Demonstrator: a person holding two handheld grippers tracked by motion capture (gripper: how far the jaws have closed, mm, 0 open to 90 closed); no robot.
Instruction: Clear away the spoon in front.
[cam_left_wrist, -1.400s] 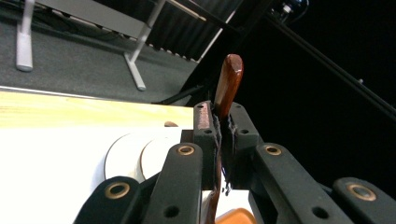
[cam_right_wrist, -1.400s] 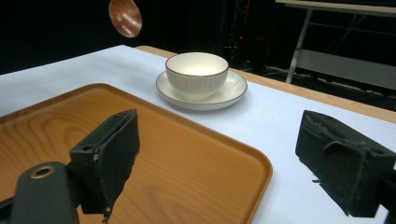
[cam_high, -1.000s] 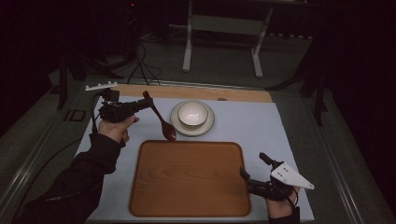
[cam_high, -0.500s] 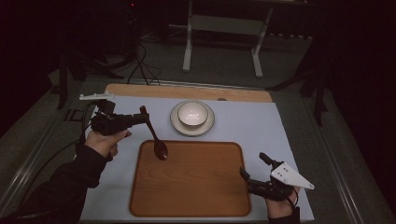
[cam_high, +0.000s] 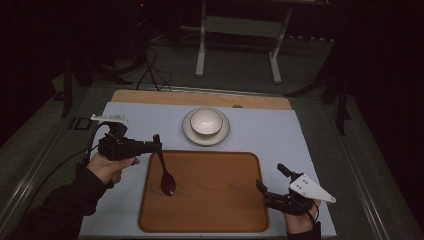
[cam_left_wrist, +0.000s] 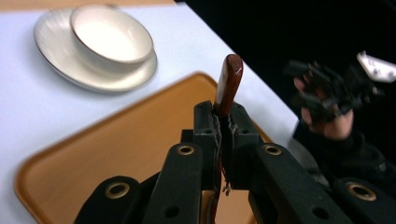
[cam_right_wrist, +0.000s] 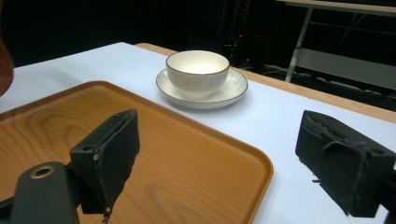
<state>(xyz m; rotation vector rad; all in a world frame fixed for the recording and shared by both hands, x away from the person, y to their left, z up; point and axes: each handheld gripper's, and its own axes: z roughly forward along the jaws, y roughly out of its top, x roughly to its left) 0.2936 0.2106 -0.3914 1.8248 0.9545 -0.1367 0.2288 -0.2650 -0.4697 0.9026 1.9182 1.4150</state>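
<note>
Dark floor and a pale metal stand (cam_high: 239, 37) lie behind the table, whose pale blue cloth (cam_high: 280, 135) carries no print or lettering that can be read. On the cloth sit a wooden tray (cam_high: 215, 200) and, just beyond it, a white bowl (cam_high: 206, 122) on a white saucer (cam_high: 188, 131). The left gripper (cam_high: 156, 146) is clenched on the handle of a dark reddish-brown wooden spoon (cam_high: 165, 172), glossy, hanging bowl-down over the tray's left part. The right gripper (cam_high: 269, 185) rests at the tray's right edge, jaws spread wide and holding nothing.
</note>
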